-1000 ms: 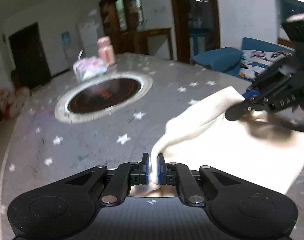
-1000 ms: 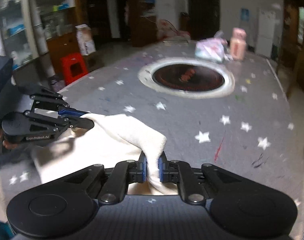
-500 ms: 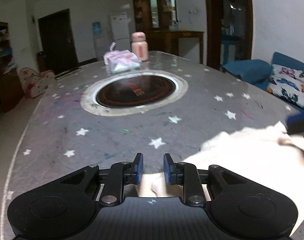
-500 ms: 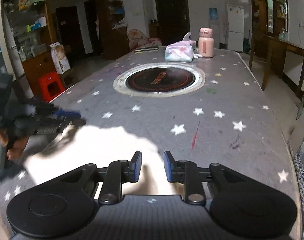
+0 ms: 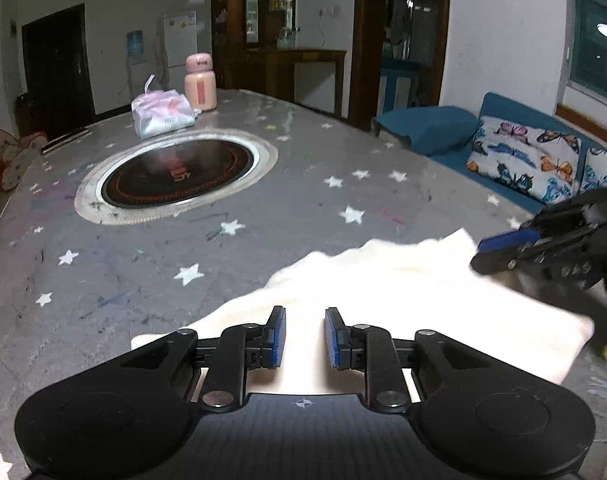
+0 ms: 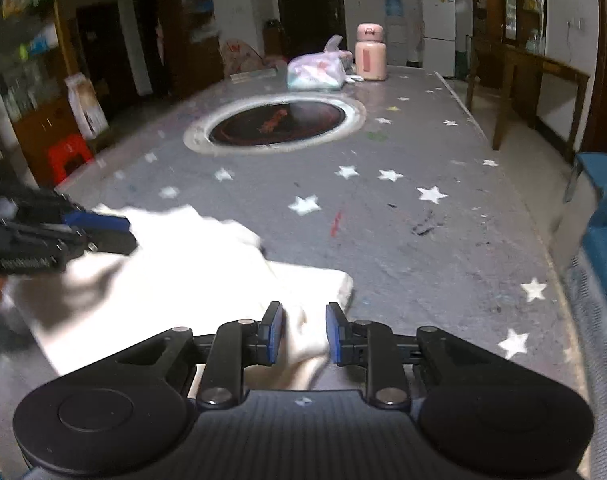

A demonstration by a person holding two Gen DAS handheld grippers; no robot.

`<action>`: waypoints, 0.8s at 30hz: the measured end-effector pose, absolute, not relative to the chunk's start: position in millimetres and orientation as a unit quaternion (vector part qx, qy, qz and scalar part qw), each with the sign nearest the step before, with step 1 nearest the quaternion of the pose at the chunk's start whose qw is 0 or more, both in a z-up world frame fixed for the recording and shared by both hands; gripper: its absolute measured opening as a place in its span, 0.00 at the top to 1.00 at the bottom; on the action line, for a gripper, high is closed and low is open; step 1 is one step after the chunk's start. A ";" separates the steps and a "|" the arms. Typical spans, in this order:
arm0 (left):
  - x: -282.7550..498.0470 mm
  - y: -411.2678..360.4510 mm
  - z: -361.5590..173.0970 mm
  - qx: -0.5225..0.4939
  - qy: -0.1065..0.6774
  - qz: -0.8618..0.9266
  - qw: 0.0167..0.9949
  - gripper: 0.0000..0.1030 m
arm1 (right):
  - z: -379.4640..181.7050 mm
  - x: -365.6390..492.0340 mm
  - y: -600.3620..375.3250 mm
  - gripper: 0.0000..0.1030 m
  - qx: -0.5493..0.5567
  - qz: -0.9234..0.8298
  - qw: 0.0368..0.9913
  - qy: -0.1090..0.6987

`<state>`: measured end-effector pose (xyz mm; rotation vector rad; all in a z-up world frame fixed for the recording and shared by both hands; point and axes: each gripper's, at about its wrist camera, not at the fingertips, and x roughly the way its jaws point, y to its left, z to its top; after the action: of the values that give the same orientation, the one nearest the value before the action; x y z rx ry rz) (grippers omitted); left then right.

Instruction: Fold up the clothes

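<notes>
Both tongs, left gripper point(image 5: 304, 338) and right gripper point(image 6: 303, 334), spread over cream cloth point(image 5: 403, 292); apparently released.

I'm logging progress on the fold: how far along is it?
One fold looks laid: the cream cloth lies doubled on the star-patterned table. Nothing is in hand; the left gripper and right gripper are open above it. Any further folds and final smoothing remain.
</notes>
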<state>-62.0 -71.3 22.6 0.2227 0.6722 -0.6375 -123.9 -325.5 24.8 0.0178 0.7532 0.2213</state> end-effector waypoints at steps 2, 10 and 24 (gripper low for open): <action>-59.4 -69.4 19.4 0.105 0.328 -0.305 0.888 0.71 | 27.9 -122.4 -325.0 0.78 0.001 0.102 0.927 0.360; -56.0 -66.9 17.5 0.101 0.329 -0.304 0.888 0.62 | 31.6 -94.7 -298.9 0.82 -0.006 0.162 0.919 0.359; -45.4 -75.3 19.0 0.101 0.324 -0.307 0.889 0.61 | 49.1 -110.8 -298.8 0.81 -0.024 0.184 0.917 0.353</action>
<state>-45.4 -75.3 19.0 0.2107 0.6736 -0.6383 -110.8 -298.8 49.1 -0.0501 0.7265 0.3788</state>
